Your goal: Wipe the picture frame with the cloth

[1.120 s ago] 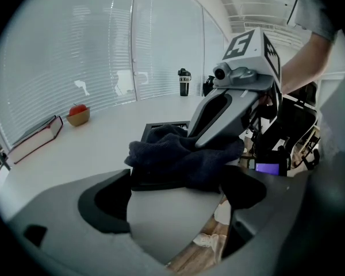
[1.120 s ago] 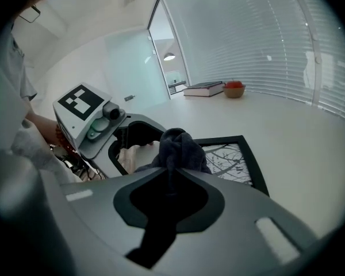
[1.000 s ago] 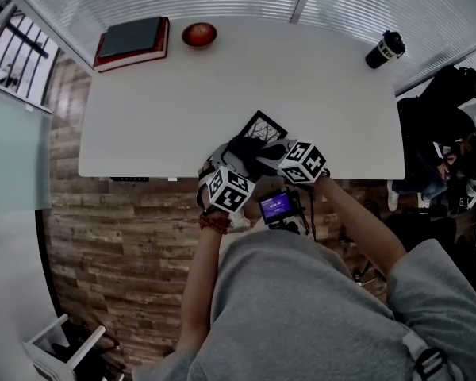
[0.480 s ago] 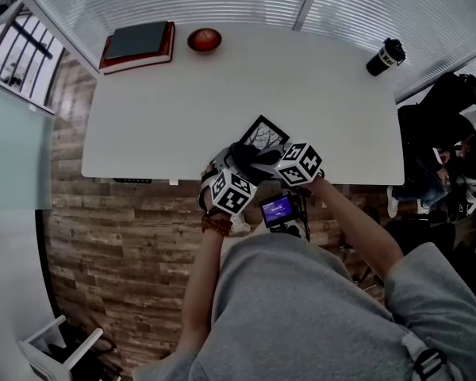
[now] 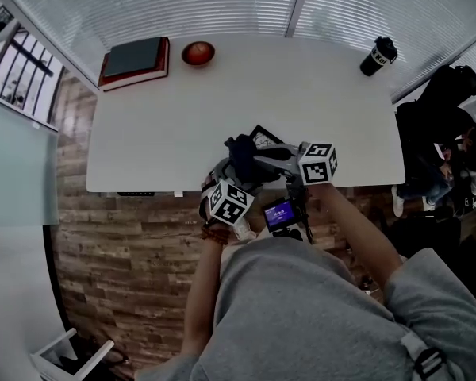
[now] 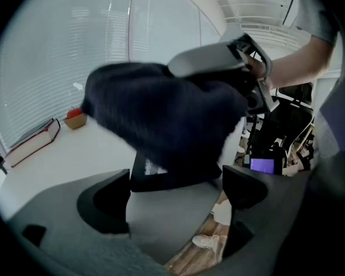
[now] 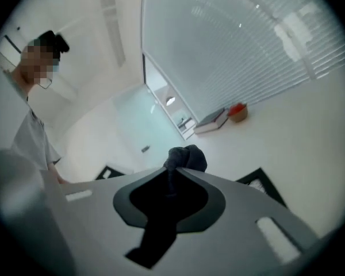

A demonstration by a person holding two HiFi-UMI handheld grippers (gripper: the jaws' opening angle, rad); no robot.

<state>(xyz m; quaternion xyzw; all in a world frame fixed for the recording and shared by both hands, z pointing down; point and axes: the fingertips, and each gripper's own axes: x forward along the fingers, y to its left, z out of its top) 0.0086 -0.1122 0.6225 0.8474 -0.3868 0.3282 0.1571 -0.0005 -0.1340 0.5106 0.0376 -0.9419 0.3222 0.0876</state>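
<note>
Picture frame [image 5: 264,136] sits near the front edge of the white table [image 5: 159,117], turned corner-on to us, and most of it lies under the dark cloth [image 5: 242,159]. Over on the right tool [image 5: 260,155] we see the jaws pressed together on a bunch of that cloth, a soft wad poking out past the tips and lying over the frame's face. Now the left tool [image 5: 222,173]: it comes in from the near side with jaws set wide, and the black lower edge fills the gap from one jaw to the other, so we read that as a clamp across the picture frame. We'd call it light and stiff, likely with a smooth front, so it could skate on this slick table under a push. Its outer edges are the place to hold, not the face. That cloth is limp and will fold, so a firm pinch on a fat bunch suits it.
</note>
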